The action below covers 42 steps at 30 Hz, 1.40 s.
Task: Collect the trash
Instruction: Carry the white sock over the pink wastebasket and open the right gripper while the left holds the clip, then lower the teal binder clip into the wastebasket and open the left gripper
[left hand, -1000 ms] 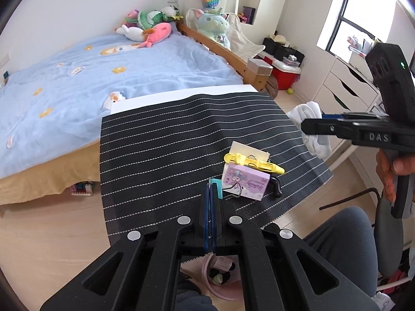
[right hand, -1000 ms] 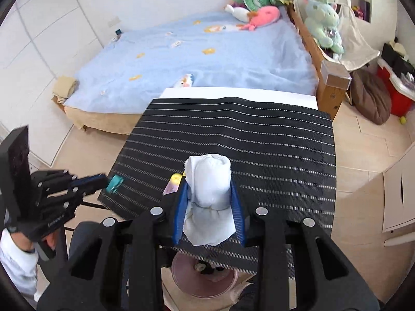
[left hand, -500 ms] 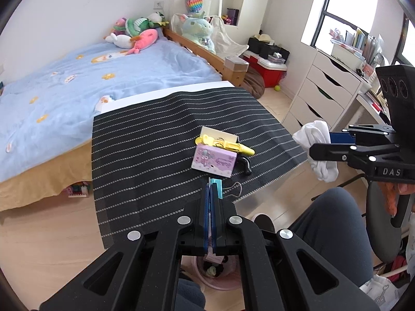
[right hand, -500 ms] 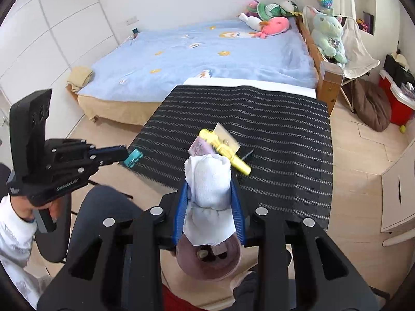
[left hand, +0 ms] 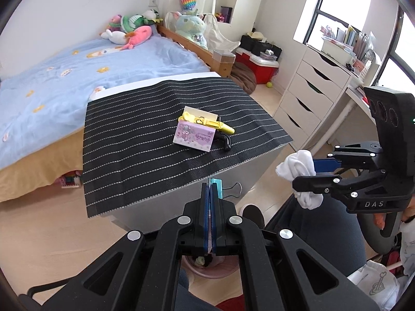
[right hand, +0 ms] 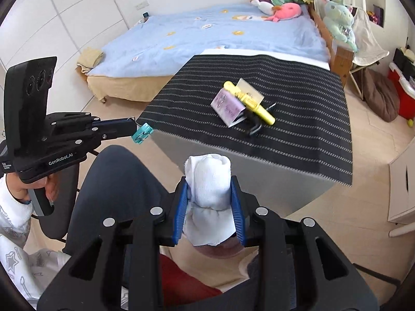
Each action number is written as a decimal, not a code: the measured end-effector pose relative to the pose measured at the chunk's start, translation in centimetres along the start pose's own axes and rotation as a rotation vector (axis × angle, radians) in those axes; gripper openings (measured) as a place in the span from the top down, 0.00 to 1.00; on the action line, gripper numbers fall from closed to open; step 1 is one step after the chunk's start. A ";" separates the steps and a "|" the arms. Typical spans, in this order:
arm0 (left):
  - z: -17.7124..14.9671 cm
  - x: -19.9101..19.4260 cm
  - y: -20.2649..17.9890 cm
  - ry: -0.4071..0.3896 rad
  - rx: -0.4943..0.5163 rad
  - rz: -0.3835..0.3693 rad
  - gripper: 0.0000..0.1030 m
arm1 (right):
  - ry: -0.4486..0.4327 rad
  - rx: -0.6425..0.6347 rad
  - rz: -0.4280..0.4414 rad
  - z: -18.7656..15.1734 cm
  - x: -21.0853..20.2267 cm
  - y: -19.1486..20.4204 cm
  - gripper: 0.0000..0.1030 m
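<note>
My left gripper (left hand: 210,188) is shut on a small teal binder clip (left hand: 217,187), whose wire handle sticks out to the right. It hangs off the near edge of the table, above a pink bin (left hand: 207,270) on the floor. The right wrist view shows the same gripper (right hand: 132,127) and clip (right hand: 142,132) at the left. My right gripper (right hand: 209,181) is shut on a white crumpled wad (right hand: 208,178), held over a person's lap with the bin's rim (right hand: 224,249) just under it. The left wrist view has the wad (left hand: 298,164) at the right.
A table under a black striped mat (left hand: 145,140) carries a purple box (left hand: 194,136), a yellow clip (left hand: 207,123), a pale card and a black tool (left hand: 224,141). Beyond it is a bed (left hand: 64,77); white drawers (left hand: 311,93) stand to the right. A person's dark-trousered legs (right hand: 116,181) are close below.
Both grippers have drawn back off the table toward the person, each keeping its hold. The table's items now lie farther away and the right gripper has sunk a little.
</note>
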<state>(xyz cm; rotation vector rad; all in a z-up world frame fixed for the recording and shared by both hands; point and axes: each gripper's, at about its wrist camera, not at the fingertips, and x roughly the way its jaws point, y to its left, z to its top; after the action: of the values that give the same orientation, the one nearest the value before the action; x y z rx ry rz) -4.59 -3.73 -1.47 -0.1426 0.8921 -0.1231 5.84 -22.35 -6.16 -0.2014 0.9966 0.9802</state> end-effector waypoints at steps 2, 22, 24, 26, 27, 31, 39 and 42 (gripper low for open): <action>-0.2 -0.1 -0.1 0.001 -0.001 -0.003 0.99 | 0.006 0.000 0.009 -0.3 0.2 0.2 0.69; -0.4 -0.5 -0.9 0.004 0.010 -0.025 0.99 | -0.026 0.039 -0.016 -0.9 -0.7 -0.7 0.08; -0.4 -0.3 -1.1 0.007 0.012 -0.029 0.99 | -0.027 0.043 -0.022 -0.9 -0.8 -0.8 0.08; -0.5 -0.3 -1.4 0.011 0.016 -0.036 0.99 | -0.032 0.047 -0.028 -0.9 -1.0 -0.9 0.07; -0.4 -0.2 -1.3 0.012 0.016 -0.038 0.99 | -0.034 0.048 -0.034 -1.0 -1.2 -0.9 0.07; -0.6 0.0 -1.7 0.020 0.025 -0.046 0.99 | -0.047 0.058 -0.047 -1.1 -1.7 -1.3 0.07; -0.8 0.1 -2.4 0.029 0.042 -0.056 0.99 | -0.069 0.082 -0.066 -1.3 -2.7 -2.2 0.07; -0.8 0.2 -2.7 0.032 0.050 -0.061 0.99 | -0.075 0.087 -0.067 -1.3 -2.9 -2.4 0.07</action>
<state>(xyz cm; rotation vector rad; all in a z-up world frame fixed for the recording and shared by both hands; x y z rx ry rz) -5.24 -6.46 -1.64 -0.1219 0.9164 -0.2045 6.41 -26.19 -5.31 -0.1236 0.9562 0.8757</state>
